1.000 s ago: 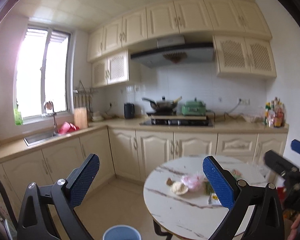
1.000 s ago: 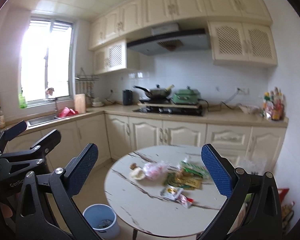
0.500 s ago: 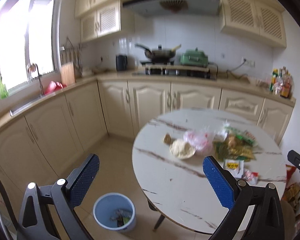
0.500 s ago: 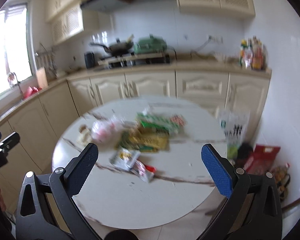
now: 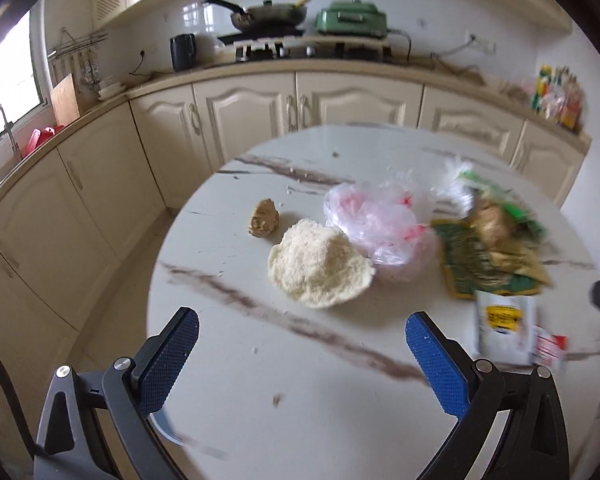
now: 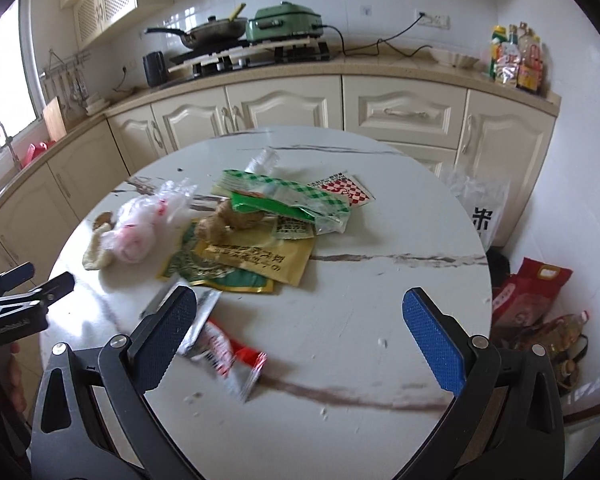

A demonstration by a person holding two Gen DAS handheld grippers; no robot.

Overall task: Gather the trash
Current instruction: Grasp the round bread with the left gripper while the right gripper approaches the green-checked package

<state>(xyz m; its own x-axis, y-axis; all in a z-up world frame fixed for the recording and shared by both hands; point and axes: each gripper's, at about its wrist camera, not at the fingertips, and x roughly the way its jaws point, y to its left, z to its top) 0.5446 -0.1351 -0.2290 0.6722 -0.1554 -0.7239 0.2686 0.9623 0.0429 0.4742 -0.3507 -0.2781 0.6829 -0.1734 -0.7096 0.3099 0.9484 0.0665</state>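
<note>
Red-checked wrapper (image 6: pixel 347 193) right view only, brown lump (image 5: pixel 264 218) clear in left view

Left gripper (image 5: pixel 302 354) wide apart above marble table (image 5: pixel 228 320), pale flatbread (image 5: pixel 320 268) ahead

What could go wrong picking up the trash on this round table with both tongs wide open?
1. The crumbly white flatbread may break apart if pinched, adding to the crumbs on the round marble table.
2. The flat yellow and green wrappers overlap, so the right tongs might drag several or slip.
3. The thin clear plastic bag touches the bread and could pull it along.
</note>
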